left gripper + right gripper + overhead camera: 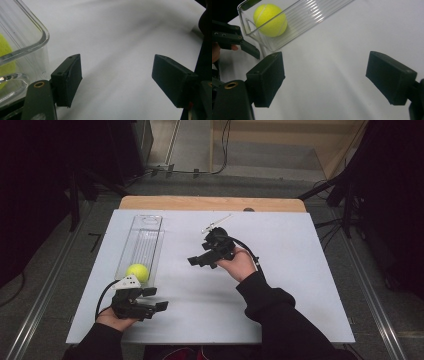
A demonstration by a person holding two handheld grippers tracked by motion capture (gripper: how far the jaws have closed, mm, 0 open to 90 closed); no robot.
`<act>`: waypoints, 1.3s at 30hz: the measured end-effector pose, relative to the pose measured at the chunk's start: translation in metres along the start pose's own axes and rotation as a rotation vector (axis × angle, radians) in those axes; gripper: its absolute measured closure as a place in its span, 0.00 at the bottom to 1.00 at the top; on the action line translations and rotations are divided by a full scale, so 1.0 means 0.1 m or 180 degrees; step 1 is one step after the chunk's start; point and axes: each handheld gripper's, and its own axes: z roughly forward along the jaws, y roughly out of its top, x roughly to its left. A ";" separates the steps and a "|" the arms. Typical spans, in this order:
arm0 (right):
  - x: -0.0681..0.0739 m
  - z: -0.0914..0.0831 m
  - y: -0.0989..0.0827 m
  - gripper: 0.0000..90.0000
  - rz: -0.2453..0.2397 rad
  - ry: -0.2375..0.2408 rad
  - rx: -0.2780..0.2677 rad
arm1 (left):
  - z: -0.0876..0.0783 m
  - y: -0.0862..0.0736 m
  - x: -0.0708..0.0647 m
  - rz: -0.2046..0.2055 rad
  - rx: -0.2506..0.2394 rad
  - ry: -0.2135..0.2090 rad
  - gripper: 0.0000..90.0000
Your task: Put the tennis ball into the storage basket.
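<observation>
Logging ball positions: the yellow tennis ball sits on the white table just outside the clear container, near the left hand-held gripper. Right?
Not quite. The tennis ball lies inside the clear container, at its near end, not outside on the table. It is near the left hand-held gripper. The high view shows it.

At the left of the high view, a yellow-green tennis ball (137, 272) with a pale seam lies in a clear, ribbed plastic bin (150, 222). The bench (280, 250) has a white top with a light wood edge at the upper middle. Both hand-held grippers are black, left (154, 299) and right (196, 261); the sleeves are black too.
</observation>
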 end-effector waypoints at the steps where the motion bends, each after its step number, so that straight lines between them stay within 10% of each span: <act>1: 0.00 -0.02 -0.02 0.20 0.0006 -0.0013 -0.0015 | 0.00 0.00 0.00 0.0003 0.0003 -0.0007 0.27; 39: -0.23 -0.65 -0.90 0.21 0.0147 -0.0178 -0.0211 | 0.00 0.01 -0.01 0.0028 0.0000 0.0001 0.27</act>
